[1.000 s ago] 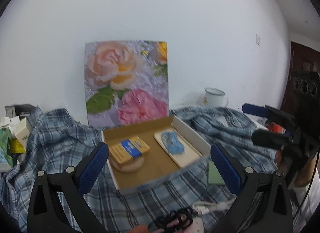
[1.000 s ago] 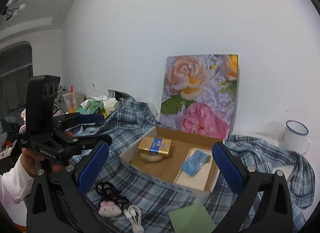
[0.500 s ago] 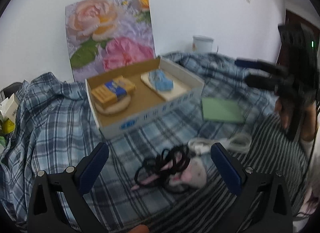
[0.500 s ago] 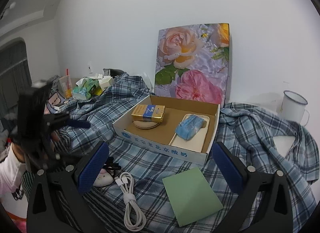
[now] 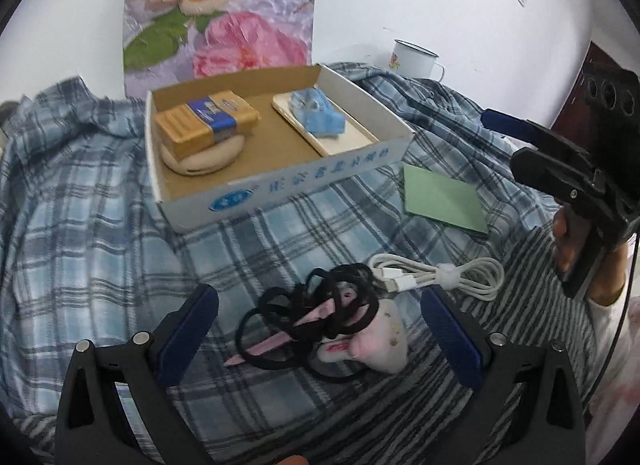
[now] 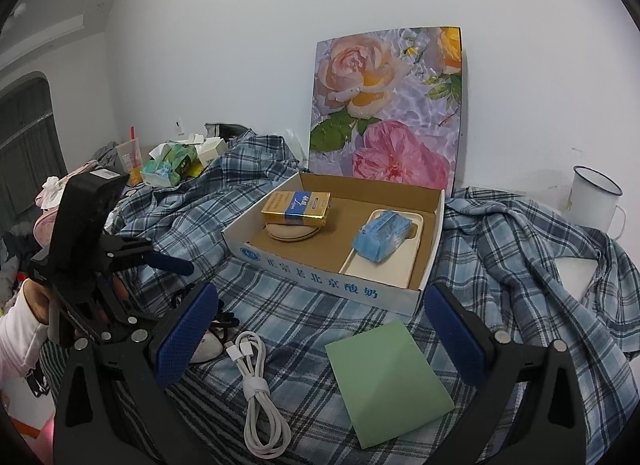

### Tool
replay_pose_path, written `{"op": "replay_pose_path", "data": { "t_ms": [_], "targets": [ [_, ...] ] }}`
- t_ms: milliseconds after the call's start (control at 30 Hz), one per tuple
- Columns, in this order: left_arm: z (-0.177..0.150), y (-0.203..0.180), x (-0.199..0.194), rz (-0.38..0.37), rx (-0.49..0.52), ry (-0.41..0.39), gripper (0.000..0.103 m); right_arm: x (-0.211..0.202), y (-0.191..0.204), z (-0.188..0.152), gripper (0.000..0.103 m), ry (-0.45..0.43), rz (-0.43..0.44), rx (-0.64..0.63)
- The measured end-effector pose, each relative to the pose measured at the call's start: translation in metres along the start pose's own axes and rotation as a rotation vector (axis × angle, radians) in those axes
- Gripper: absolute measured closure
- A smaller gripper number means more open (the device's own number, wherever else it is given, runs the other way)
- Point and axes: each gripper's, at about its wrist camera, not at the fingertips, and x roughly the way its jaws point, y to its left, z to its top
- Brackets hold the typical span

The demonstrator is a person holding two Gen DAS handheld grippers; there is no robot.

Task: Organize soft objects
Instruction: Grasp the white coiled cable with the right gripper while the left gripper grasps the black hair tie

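Observation:
My left gripper point(image 5: 320, 329) is open and hangs just above a tangle of black hair ties point(image 5: 316, 317) lying on a small pink-and-white plush point(image 5: 380, 345). A coiled white cable point(image 5: 440, 275) lies just beyond them. My right gripper point(image 6: 320, 325) is open and empty, above a green pad point(image 6: 390, 377) and the cable point(image 6: 256, 385). An open cardboard box point(image 5: 280, 185) holds a gold-and-blue packet point(image 5: 206, 123) on a beige pad, and a blue tissue pack point(image 5: 316, 119) on a cream tray.
A plaid cloth point(image 5: 80, 225) covers the surface. A flower picture point(image 6: 386, 105) leans on the wall behind the box. A white enamel mug point(image 6: 592, 201) stands at the back right. Tissue packs and clutter point(image 6: 172, 163) lie at the far left.
My left gripper has tilted down and moved closer to the hair ties and plush, which now lie between its fingers. My right gripper has come lower over the green pad.

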Motion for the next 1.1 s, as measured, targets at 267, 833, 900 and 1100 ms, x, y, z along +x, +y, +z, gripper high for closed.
{"op": "replay_pose_path", "data": {
  "t_ms": [267, 833, 900, 1100],
  "targets": [
    [-0.002, 0.001, 0.011, -0.011, -0.012, 0.032, 0.037, 0.005, 0.002, -0.001, 0.0, 0.024, -0.003, -0.005],
    [-0.003, 0.011, -0.001, -0.105, -0.066, -0.05, 0.088, 0.014, 0.004, -0.002, 0.0, 0.074, 0.036, -0.023],
    [-0.004, 0.013, -0.006, -0.109, -0.076, -0.074, 0.089, 0.018, 0.006, -0.003, 0.0, 0.116, 0.083, -0.029],
    [-0.006, 0.021, -0.015, -0.126, -0.114, -0.12, 0.089, 0.034, 0.028, -0.012, 0.026, 0.263, 0.119, -0.151]
  ]
}}
